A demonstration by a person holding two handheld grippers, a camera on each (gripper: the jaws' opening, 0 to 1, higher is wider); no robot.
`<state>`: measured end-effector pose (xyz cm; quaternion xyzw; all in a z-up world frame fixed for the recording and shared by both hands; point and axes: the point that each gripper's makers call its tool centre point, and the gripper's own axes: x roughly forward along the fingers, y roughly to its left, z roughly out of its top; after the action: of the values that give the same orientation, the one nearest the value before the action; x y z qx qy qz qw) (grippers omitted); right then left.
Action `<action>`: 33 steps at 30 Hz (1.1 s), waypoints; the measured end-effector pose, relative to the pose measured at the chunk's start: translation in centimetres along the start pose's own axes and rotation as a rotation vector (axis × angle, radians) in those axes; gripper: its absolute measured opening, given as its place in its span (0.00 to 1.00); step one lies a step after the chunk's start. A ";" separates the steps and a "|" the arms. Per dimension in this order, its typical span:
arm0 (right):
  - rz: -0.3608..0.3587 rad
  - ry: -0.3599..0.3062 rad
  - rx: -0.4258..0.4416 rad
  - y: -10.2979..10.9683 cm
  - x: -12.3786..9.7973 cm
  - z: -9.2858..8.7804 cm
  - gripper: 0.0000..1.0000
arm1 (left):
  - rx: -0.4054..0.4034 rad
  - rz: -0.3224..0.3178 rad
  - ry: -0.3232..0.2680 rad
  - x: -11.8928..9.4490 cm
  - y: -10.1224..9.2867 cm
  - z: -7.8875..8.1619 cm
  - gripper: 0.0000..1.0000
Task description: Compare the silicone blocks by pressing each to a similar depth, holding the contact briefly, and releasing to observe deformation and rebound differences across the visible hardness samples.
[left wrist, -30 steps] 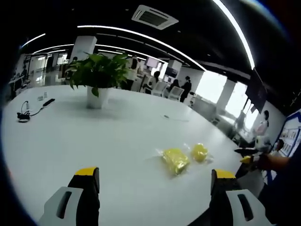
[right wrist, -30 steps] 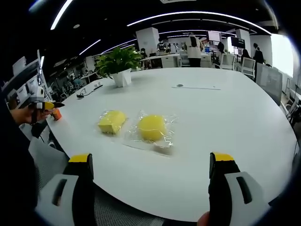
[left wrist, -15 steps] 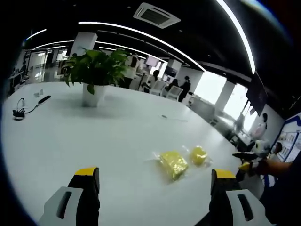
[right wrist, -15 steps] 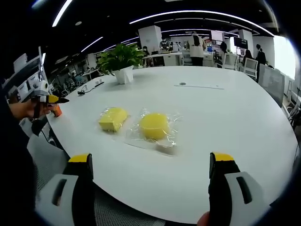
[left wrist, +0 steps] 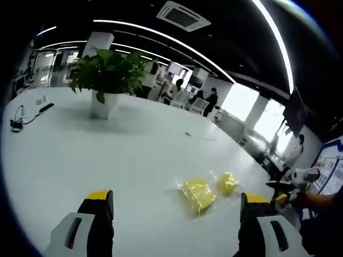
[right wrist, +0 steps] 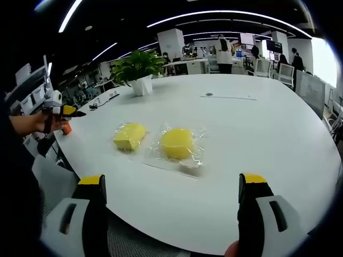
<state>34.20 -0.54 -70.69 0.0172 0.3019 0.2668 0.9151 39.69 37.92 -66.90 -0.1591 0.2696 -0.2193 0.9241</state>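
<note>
Left gripper view: left gripper jaws wide apart, empty; square yellow silicone block and round yellow silicone block, bagged, lower right on white table.

Right gripper view: right gripper likewise spread, empty; blocks centre frame. Advice: descend squarely over one block, press gently.

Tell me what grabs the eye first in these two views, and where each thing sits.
Two bright yellow silicone blocks in clear wrappers stand out on the white table: the squarish block and, beside it, the rounder block, both ahead of the open right gripper. Farther back stands a leafy potted plant in a white pot. In the left gripper view the left gripper is open too, with the same blocks off to the right.
</note>
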 end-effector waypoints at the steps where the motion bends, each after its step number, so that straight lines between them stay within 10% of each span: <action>1: -0.001 0.000 0.001 0.0 0.0 0.0 0.96 | -0.010 -0.004 0.009 0.3 0.0 -0.1 1.00; 33: -0.013 -0.008 0.020 0.3 -0.3 -0.1 0.96 | -0.183 -0.107 0.085 9.5 1.4 -1.4 0.90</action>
<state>33.85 -0.44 -70.57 0.0254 0.3010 0.2578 0.9178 46.56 34.16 -72.72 -0.2473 0.3187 -0.2494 0.8804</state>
